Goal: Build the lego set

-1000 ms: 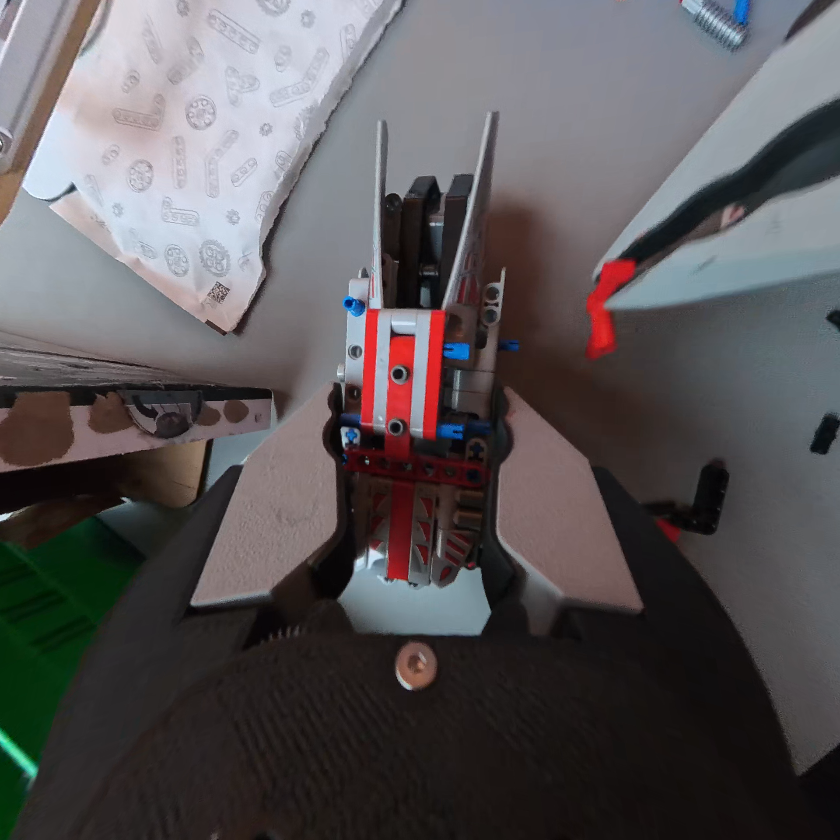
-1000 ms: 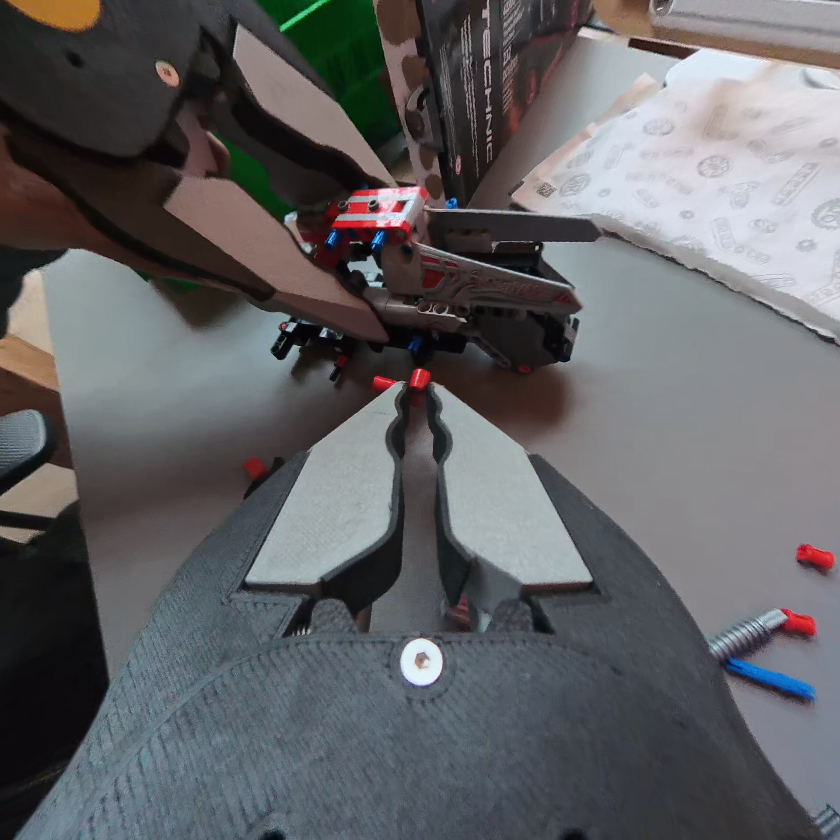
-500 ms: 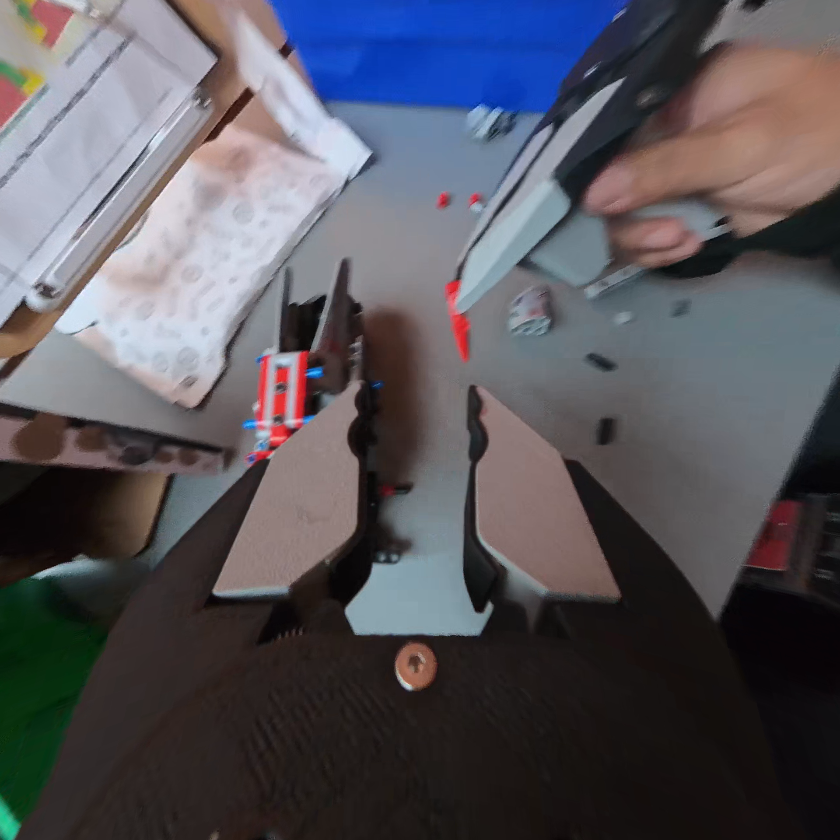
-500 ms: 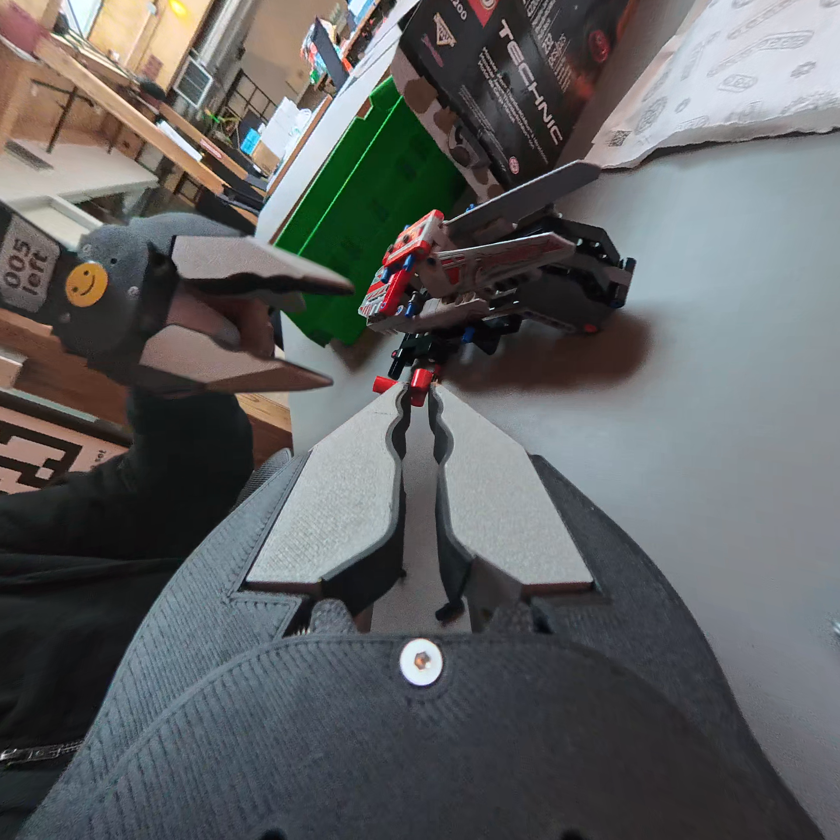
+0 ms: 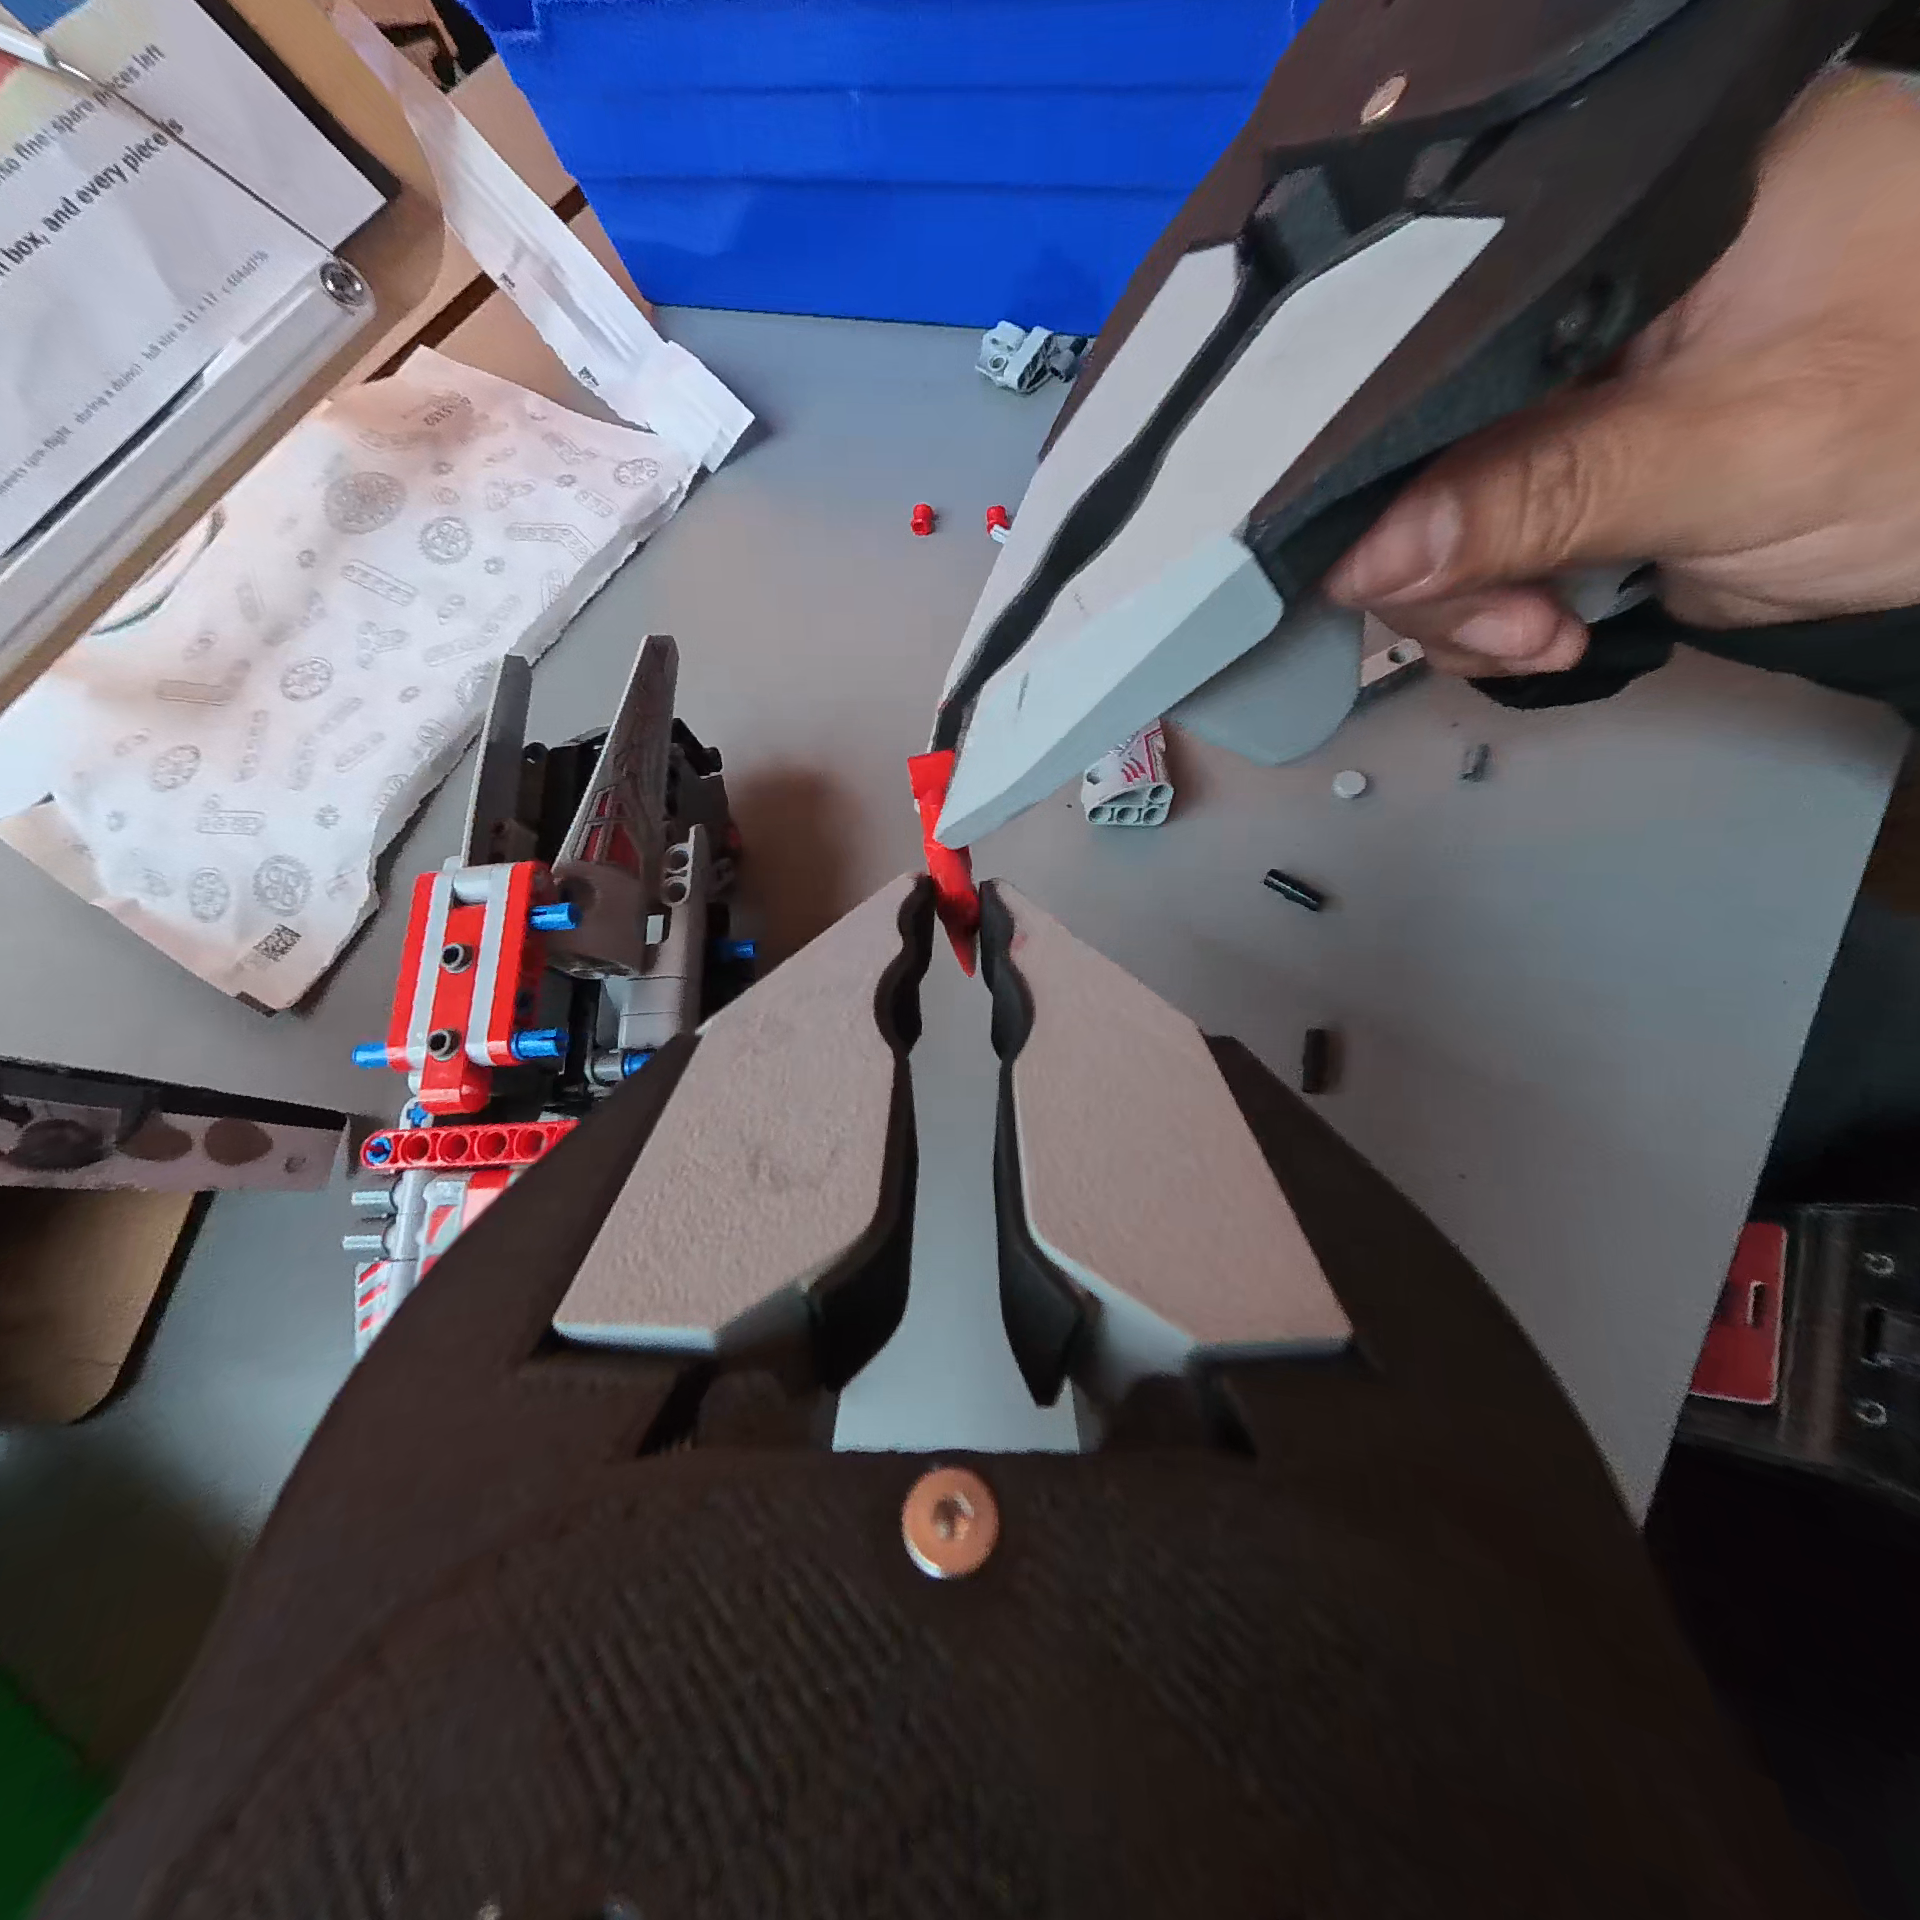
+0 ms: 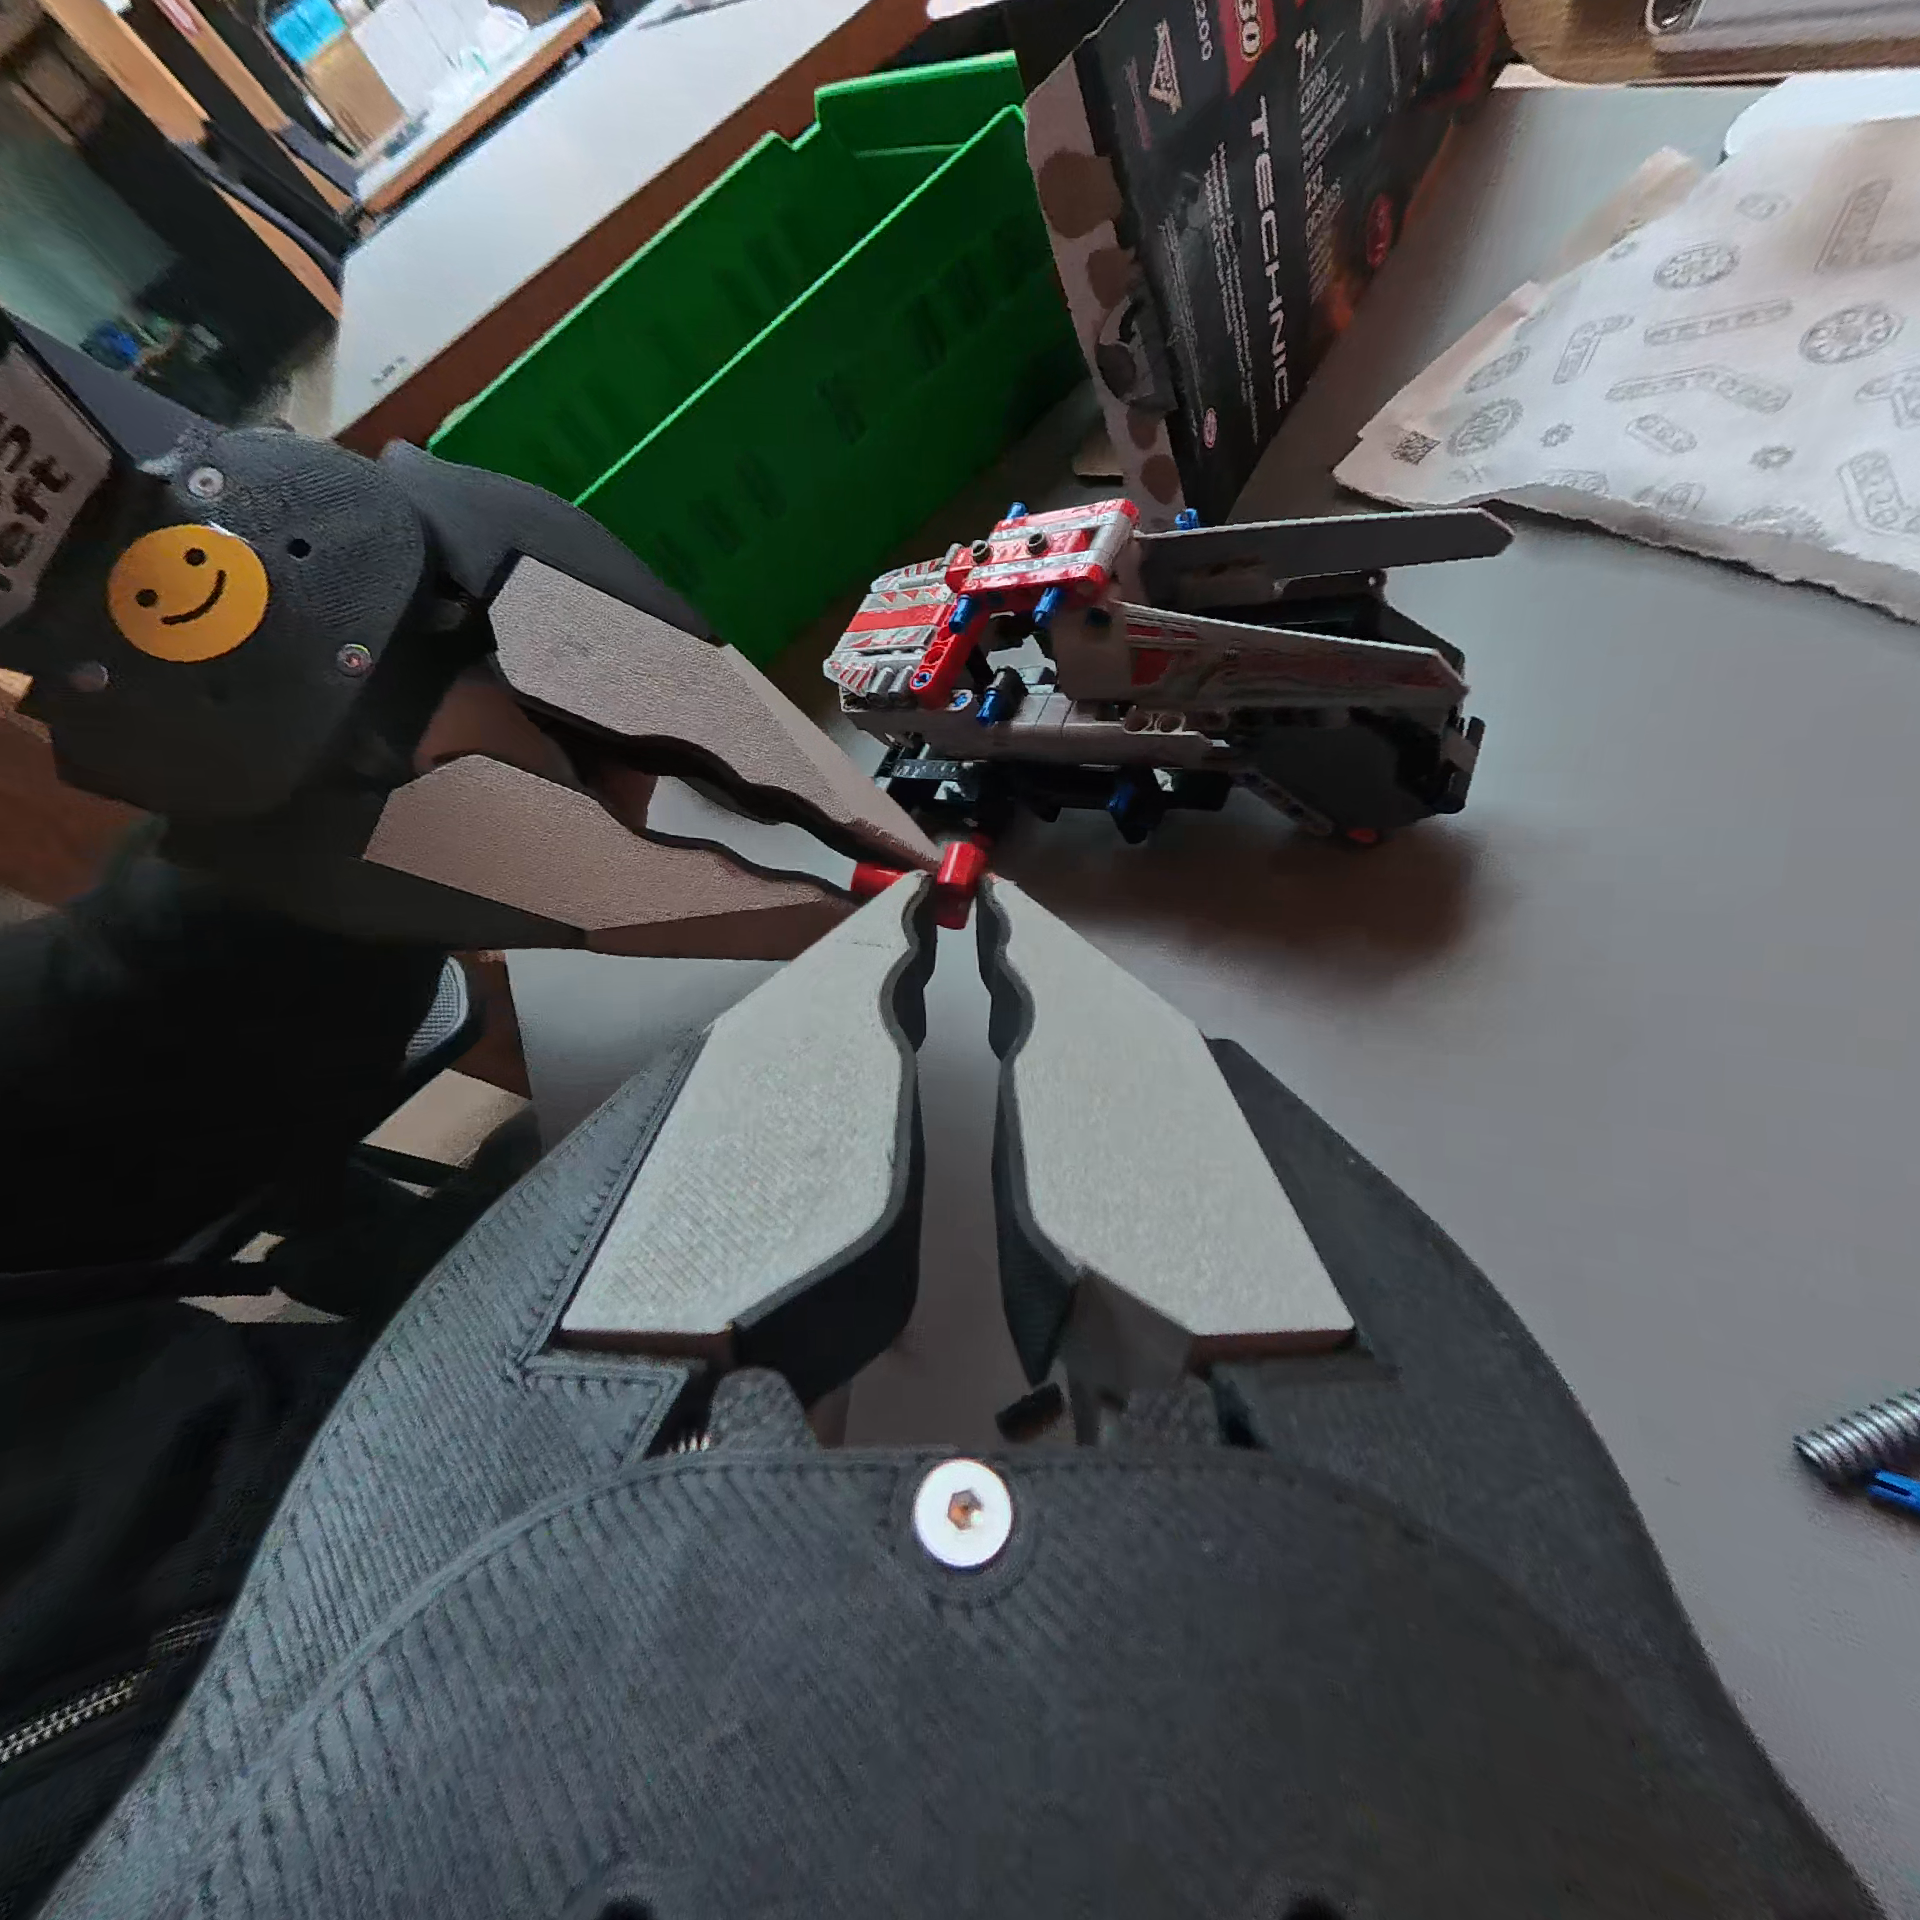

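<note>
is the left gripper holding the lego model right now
No, the left gripper is pinching a small red piece, while the lego model sits free on the table.

daylight, even | soft shadows | centre sharp | edges fisheye-bent, slightly blurred

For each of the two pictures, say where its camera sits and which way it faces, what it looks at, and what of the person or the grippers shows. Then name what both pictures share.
Left wrist view: sits on the left gripper, facing along its fingers down at the grey table; shows the right gripper and a hand.
Right wrist view: sits on the right gripper, facing low across the table toward the green bin; shows the left gripper and a dark sleeve.
Shared: the red piece pinched by both grippers, the lego model, the printed paper bag.
</note>
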`<action>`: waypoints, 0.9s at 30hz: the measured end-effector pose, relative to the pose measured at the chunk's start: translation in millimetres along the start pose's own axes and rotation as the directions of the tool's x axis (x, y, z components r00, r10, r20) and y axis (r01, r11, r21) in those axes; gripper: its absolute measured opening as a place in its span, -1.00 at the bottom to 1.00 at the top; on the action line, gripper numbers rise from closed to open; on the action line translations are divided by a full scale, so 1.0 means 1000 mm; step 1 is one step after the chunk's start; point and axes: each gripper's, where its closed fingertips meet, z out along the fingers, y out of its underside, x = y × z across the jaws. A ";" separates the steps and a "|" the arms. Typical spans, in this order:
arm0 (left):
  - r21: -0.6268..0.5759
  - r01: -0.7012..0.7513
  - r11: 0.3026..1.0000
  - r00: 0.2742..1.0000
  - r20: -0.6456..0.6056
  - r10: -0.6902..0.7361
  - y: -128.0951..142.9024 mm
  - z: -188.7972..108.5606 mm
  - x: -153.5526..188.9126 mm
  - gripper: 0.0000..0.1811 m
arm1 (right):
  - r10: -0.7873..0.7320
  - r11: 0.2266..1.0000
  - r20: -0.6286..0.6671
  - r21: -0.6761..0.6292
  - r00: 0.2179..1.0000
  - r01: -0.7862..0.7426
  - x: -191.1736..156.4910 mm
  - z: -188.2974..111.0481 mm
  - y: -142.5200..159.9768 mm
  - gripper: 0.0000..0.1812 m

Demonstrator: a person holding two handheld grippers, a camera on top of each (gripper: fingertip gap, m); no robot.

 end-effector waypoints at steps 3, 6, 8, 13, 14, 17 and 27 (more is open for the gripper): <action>0.021 0.011 1.000 1.000 0.002 -0.011 0.000 0.001 -0.001 -0.94 | -0.014 1.000 -0.018 0.002 1.000 0.014 0.001 0.001 0.000 -0.96; 0.021 0.026 0.999 1.000 0.006 -0.026 0.002 0.005 -0.002 -0.94 | -0.049 0.999 -0.050 -0.012 0.998 0.048 0.004 0.001 0.002 -0.96; 0.043 0.024 0.999 0.999 0.032 -0.025 0.001 0.004 -0.004 -0.95 | -0.124 0.992 -0.083 -0.011 0.989 0.124 0.005 0.001 0.001 -0.96; 0.097 -0.029 0.995 0.990 0.142 0.015 -0.005 0.000 -0.010 -0.95 | -0.344 0.939 -0.381 -0.162 0.858 0.304 0.041 -0.004 0.008 -1.00; 0.155 -0.002 0.988 0.993 0.114 -0.016 -0.013 -0.010 -0.005 -0.95 | -0.400 0.916 -0.432 -0.215 0.808 0.339 0.055 -0.007 0.013 -1.00; 0.165 0.015 0.986 0.997 0.067 -0.026 -0.017 -0.021 0.000 -0.95 | -0.205 0.979 -0.166 -0.049 0.965 0.199 0.022 0.004 0.010 -1.00; 0.242 0.431 0.869 0.862 -0.394 -0.318 -0.036 -0.038 0.025 -0.94 | -0.167 0.979 -0.019 0.115 0.986 0.168 -0.006 -0.027 -0.023 -0.89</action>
